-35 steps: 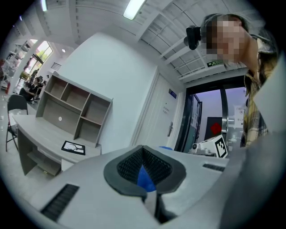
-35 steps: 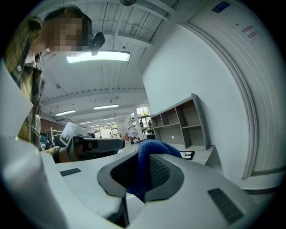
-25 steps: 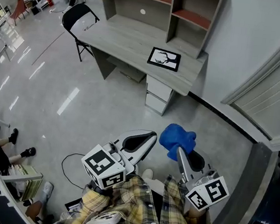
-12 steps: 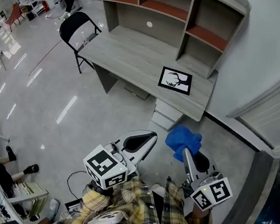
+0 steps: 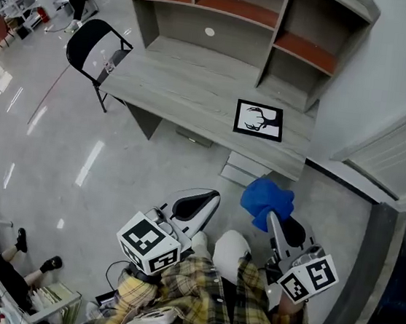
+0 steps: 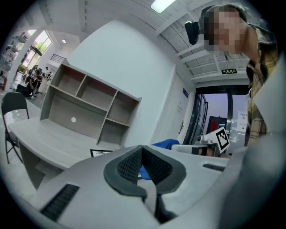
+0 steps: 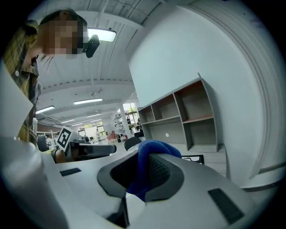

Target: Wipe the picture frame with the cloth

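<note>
Top centre, the grey wooden table (image 5: 182, 89) carries just the black picture frame (image 5: 259, 120), lying flat near its right end.

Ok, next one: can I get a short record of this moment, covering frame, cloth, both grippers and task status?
place: grey desk with shelf unit on it, beside a white wall
picture frame: lies flat near the desk's right end, antler picture facing up
cloth: blue, bunched, clamped in the right gripper
left gripper: jaws together, nothing between them
chair: black, at the desk's left end
status: wiping not started; both grippers over the floor, short of the desk; cloth apart from the frame
</note>
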`<state>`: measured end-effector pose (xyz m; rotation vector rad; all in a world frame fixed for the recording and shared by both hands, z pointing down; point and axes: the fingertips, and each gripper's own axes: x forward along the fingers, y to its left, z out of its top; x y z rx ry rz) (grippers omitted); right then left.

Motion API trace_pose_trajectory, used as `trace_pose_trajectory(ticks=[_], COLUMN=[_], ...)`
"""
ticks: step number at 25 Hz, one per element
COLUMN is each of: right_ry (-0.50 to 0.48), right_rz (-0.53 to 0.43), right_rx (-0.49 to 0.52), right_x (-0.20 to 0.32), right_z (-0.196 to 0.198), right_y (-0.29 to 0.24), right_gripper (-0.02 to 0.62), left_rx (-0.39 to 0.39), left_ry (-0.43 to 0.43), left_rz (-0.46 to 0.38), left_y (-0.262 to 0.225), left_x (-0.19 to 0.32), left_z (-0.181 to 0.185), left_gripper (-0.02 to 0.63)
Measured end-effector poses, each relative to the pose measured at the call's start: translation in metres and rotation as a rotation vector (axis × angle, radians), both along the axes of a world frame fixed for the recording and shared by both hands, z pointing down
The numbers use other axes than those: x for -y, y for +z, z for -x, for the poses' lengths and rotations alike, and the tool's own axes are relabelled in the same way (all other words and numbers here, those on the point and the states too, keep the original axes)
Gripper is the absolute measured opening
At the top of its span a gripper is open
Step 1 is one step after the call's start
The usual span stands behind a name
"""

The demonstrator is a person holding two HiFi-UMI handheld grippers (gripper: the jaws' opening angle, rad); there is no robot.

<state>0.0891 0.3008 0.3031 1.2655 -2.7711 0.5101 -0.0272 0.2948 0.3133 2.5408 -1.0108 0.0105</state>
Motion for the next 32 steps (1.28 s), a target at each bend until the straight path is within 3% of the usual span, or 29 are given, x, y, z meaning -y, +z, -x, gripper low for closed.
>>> trace_pose_trajectory(ticks=[9,21,32], right_ry=[0.047,-0.036,-0.016], right_rz=[0.080,0.022,0.062], right_rx=[-0.005,-0.026,-0.036], right_x=[0.082,0.264,0.342], right_z=[-0.011,-0.010,-0.024], right_y=[0.034,0.003,0.014], right_gripper=[0.049,0.049,0.049], left_rx=[-0.013,-0.021,-0.014], left_ry=[0.003,-0.056,-0.043], left_rz=[0.035,0.002,0.022], left_y=[0.022,-0.001,0.003], left_x=[0.089,0.261,0.346], left_z=[0.005,-0.001,-0.007], left_gripper=[0.006,0.006,0.006])
